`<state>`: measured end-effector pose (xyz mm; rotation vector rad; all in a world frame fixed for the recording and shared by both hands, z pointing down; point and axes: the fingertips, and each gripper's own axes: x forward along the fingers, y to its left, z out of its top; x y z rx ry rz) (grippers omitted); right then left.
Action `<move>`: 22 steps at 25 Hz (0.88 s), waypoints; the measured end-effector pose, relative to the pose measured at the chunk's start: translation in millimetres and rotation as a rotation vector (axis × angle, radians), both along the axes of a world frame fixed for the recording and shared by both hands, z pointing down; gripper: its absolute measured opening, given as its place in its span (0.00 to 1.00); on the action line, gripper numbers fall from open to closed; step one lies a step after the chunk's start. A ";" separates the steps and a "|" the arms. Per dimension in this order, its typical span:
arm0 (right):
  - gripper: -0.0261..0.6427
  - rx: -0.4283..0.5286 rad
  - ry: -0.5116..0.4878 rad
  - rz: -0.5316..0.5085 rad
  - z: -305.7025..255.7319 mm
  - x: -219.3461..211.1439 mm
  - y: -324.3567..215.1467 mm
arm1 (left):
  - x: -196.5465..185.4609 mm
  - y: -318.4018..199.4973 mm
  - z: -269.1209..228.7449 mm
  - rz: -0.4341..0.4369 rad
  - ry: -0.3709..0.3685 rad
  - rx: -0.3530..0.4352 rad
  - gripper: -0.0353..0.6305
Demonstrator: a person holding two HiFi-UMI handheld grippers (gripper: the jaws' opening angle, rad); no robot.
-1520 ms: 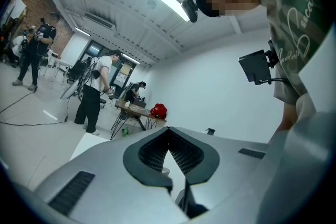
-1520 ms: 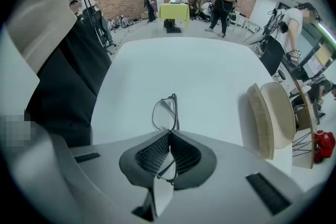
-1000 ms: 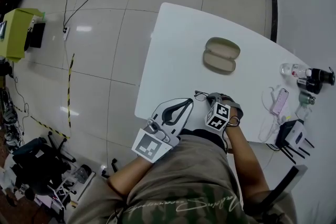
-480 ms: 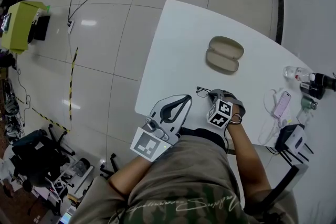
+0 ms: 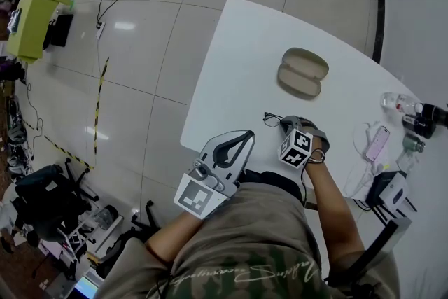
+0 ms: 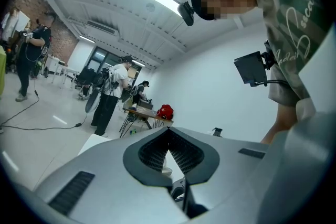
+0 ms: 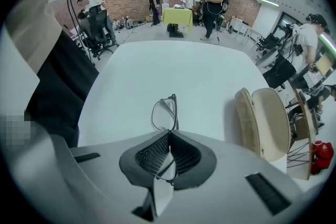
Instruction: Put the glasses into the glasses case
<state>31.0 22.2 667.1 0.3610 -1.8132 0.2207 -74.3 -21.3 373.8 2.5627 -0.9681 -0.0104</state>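
Dark thin-framed glasses stick out from my right gripper, which is shut on them near the table's front edge. In the right gripper view one lens juts past the closed jaws of the right gripper, with part of the frame pinched between them. The beige glasses case lies open on the white table, farther out and slightly right; it appears as the case to the right of the glasses. My left gripper is shut and holds nothing, at the table's front-left edge. In its own view the left gripper points up off the table.
At the table's right end lie a pink phone, a clear bottle, white cables and a dark box. The table's left edge drops to tiled floor. People stand far behind the table.
My right gripper has edged slightly toward the case with the glasses in it. The left gripper has hardly moved. The head view has shifted a little.
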 end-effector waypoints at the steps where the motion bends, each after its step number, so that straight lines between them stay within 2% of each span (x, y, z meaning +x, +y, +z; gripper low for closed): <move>1: 0.07 0.005 0.001 -0.006 -0.4 -0.1 -1.4 | 0.1 0.6 0.2 -0.001 -0.001 0.000 0.05; 22: 0.07 0.054 -0.027 0.008 -5.4 11.9 -14.7 | 11.7 11.7 -1.5 -0.015 -0.004 0.002 0.05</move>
